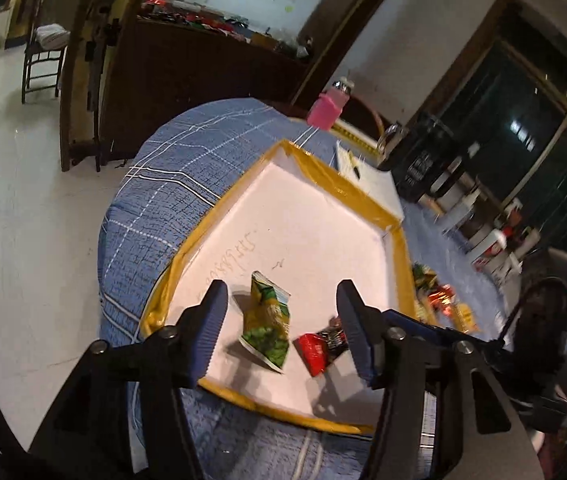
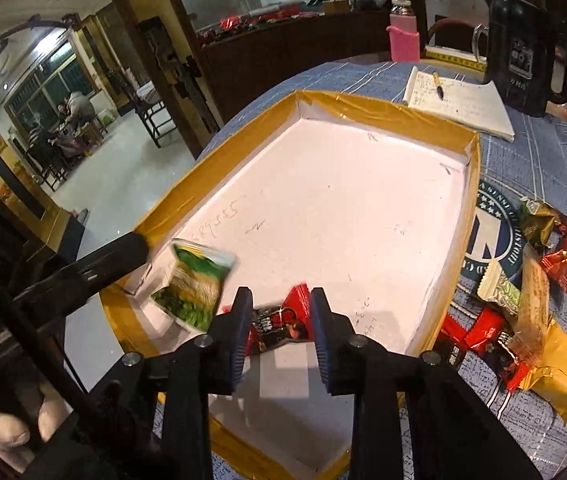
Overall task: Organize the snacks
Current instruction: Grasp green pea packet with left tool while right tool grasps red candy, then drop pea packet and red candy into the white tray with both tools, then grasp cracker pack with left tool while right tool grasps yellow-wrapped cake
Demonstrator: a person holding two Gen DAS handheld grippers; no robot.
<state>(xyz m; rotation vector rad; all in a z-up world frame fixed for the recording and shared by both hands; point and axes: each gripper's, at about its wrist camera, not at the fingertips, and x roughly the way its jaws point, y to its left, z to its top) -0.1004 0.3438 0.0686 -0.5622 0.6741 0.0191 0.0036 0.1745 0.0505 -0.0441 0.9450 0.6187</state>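
Two packets sit in our white tray [image 2: 363,184] near its front: red packet [image 2: 283,322] between right gripper [image 2: 281,322] fingers, not clearly pinched, long axis crosswise; green packet [image 1: 267,322] under spread left gripper [image 1: 281,330], lengthwise. Loose snacks [image 2: 523,296] beside tray.

Both cameras look forward along their tongs and down into the same white tray [image 1: 303,216] on the tabletop [image 1: 171,168], from close above its near edge. The left view sits left and seems tilted; the right view [image 2: 343,184] faces it straighter. Both share 2 packets.
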